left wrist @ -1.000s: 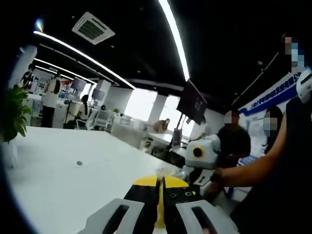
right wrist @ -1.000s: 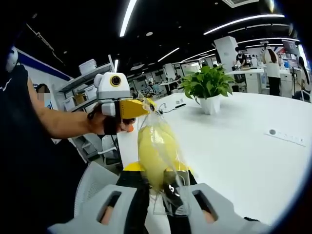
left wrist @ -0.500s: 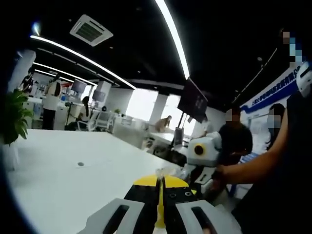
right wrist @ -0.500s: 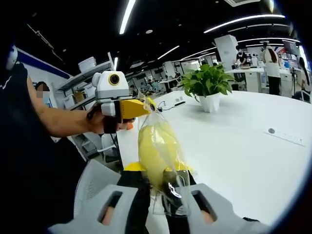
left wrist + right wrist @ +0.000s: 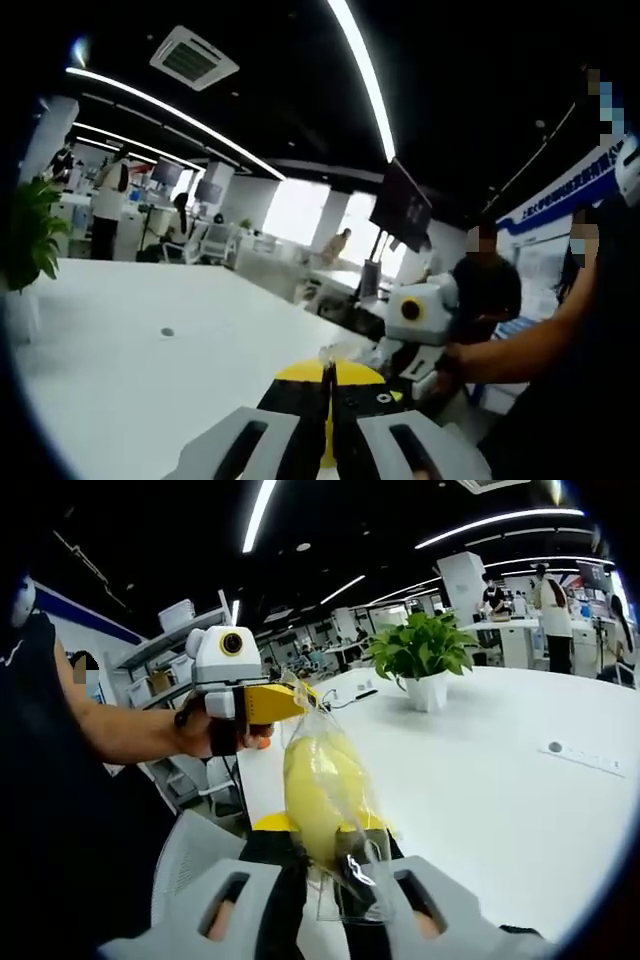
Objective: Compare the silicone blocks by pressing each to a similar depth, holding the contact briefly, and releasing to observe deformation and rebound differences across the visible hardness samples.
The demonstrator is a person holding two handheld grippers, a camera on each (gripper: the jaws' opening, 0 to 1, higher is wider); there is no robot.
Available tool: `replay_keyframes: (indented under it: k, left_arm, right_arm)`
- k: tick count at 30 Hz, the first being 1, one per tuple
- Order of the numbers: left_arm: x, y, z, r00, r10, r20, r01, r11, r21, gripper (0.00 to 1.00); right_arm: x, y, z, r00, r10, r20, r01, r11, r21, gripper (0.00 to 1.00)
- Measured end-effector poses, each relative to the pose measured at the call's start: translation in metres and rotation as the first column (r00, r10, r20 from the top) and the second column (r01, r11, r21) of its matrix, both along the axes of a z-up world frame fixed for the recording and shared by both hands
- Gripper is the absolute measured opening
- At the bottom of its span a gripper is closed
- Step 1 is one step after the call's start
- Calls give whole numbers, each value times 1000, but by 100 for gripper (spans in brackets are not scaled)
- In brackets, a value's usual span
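White table [image 5: 520,790]; both claws apparently pinch bagged yellow block [image 5: 322,792].

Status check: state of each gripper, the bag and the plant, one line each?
Right gripper: shut on the bag's lower end.
Left gripper: shut on the bag's top edge.
Clear bag: held in the air between both grippers, yellow piece inside.
Potted plant: upright on the white table.

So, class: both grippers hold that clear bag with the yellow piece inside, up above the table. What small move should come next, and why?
Probably lower the bag onto the white table. It hangs in the air, pinched at its top by the left gripper and at its bottom by the right gripper, so nothing can be pressed until it rests on something.
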State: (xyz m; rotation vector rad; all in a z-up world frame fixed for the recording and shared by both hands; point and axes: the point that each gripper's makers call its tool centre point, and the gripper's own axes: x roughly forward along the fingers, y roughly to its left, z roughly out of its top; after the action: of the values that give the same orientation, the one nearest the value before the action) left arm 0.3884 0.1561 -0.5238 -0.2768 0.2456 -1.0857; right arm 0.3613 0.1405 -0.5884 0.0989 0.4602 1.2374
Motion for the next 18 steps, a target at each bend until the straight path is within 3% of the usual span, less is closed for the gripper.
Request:
replay_keyframes:
  k: [1, 4, 6, 12, 18]
  left_arm:
    - [1, 0, 1, 1000, 3, -4, -3, 1000, -2, 0]
    - [4, 0, 3, 1000, 9, -17, -9, 1000, 0, 0]
    - [5, -2, 9, 999, 18, -29, -18, 1000, -5, 0]
    - [6, -9, 24, 1000, 2, 1, -2, 1000, -6, 0]
    - [7, -13, 31, 1000, -16, 4, 16, 999, -30, 0]
  right_arm:
    - [1, 0, 1, 1000, -10, 24, 10, 1000, 5, 7]
    - [1, 1, 2, 1000, -15, 23, 14, 1000, 19, 9]
    - [8, 1, 6, 996, -45, 81, 41, 998, 44, 11]
    - [15, -4, 17, 996, -79, 46, 74, 991, 113, 18]
    - [20, -4, 19, 991, -120, 59, 112, 986, 124, 48]
